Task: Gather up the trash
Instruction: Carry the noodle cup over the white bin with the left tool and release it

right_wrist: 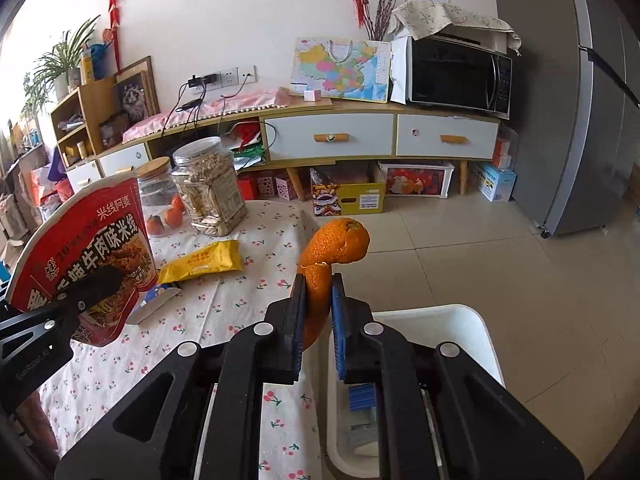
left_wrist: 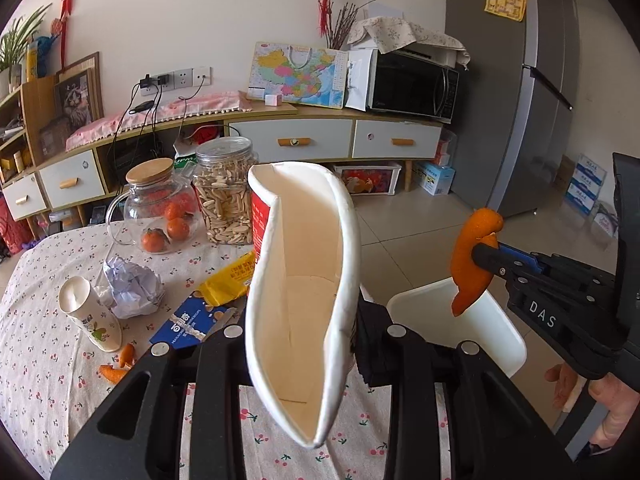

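My left gripper (left_wrist: 300,332) is shut on a squashed red-and-white paper noodle bowl (left_wrist: 304,288), held above the table's right edge; it also shows in the right wrist view (right_wrist: 92,248). My right gripper (right_wrist: 318,300) is shut on a strip of orange peel (right_wrist: 332,248), held over the white trash bin (right_wrist: 440,320). In the left wrist view the peel (left_wrist: 472,260) hangs above the bin (left_wrist: 480,320). On the table lie a crumpled paper ball (left_wrist: 132,288), a tipped paper cup (left_wrist: 88,312), a yellow wrapper (left_wrist: 228,280), a blue wrapper (left_wrist: 188,324) and small peel bits (left_wrist: 116,368).
A glass jar of tangerines (left_wrist: 160,208) and a plastic jar of seeds (left_wrist: 226,196) stand at the far side of the floral tablecloth (left_wrist: 40,360). A sideboard (right_wrist: 360,140) with a microwave (right_wrist: 460,76) stands behind, and a grey fridge (right_wrist: 580,100) at the right. Tiled floor lies beyond the bin.
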`<state>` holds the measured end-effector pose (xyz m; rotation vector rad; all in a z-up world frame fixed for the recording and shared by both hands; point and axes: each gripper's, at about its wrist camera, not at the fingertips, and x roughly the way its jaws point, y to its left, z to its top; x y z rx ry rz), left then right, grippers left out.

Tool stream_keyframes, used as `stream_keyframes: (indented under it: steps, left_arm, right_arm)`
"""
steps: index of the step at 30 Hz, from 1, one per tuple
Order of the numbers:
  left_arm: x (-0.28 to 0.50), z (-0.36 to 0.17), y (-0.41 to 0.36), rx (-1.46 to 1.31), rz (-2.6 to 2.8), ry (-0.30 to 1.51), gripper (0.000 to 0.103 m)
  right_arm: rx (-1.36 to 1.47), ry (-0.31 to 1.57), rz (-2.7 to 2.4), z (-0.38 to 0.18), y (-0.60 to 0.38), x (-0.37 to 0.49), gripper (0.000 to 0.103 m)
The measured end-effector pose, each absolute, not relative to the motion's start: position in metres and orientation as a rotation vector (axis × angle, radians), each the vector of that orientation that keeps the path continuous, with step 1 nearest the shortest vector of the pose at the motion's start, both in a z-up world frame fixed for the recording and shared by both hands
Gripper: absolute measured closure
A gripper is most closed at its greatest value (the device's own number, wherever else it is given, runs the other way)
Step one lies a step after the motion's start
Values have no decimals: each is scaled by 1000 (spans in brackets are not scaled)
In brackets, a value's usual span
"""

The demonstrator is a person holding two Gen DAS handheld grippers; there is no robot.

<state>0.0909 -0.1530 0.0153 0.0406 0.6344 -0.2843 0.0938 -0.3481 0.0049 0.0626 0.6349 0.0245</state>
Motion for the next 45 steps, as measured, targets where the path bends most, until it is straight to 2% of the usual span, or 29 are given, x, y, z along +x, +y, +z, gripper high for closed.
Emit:
stream_keyframes:
  steps: [12, 15, 16, 18, 20, 26, 30, 32, 40, 45]
  left_arm:
    - [91, 6, -227, 92, -372, 664, 72]
    - [92, 6, -244, 104, -395, 668, 72]
    - [91, 6, -250, 109, -403, 668, 72]
    - [92, 6, -261, 118, -418, 666, 72]
    - [93, 7, -272, 125, -432, 665, 72]
    - [98, 6, -303, 133, -469, 674, 72]
    - [99, 4, -324, 149, -493, 679, 72]
    - [99, 3, -334, 156, -504, 681, 71]
    - [109, -7, -365, 135, -520, 711, 70]
    - [122, -13, -371, 87, -526, 768, 53]
  right_arm:
    - [149, 738, -131, -20, -432, 93, 91]
    - [158, 783, -177, -26, -445, 93, 75]
    - [171, 785, -189, -26, -451, 91, 66]
    - [190, 783, -222, -24, -462, 88, 61]
    - [195, 766, -268, -20, -473, 84, 52]
    - [179, 734, -378, -13, -501, 73, 37]
    - [175, 724, -417, -8, -515, 69, 32]
    - [156, 720, -443, -6, -520, 68, 25]
    - [122, 724, -528, -4, -541, 63, 24]
    - [141, 723, -534, -4, -546, 63, 24]
